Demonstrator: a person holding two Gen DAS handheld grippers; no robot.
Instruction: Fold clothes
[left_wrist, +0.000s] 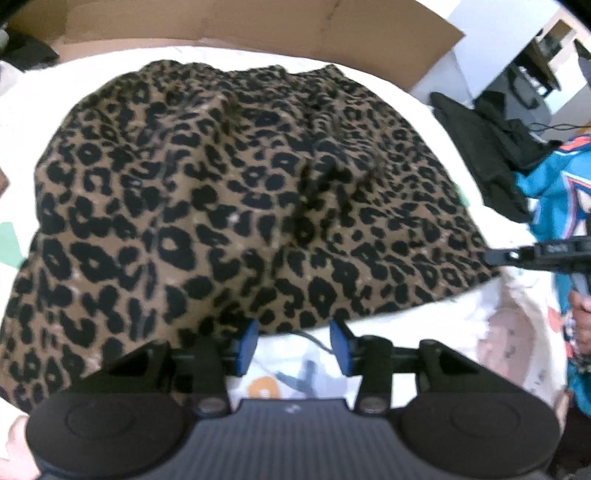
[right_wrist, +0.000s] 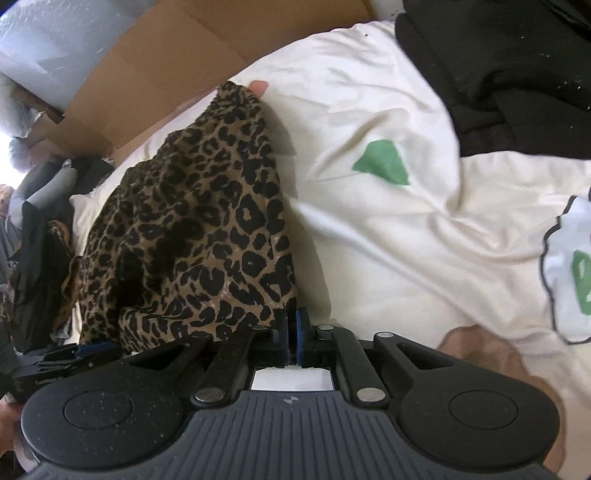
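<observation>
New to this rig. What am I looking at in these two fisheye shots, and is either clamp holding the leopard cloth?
No robot here: a person holds a two-finger clamp in each hand, with a camera on each looking along its fingers.

Left wrist view: the left gripper, blue pads apart, nothing between them, at the near edge of the leopard-print garment spread on a white printed sheet. The right gripper shows at that garment's right edge.

Right wrist view: the right gripper, pads together at the garment's hem, apparently pinching it. Dark clothes and cardboard lie beyond.
</observation>
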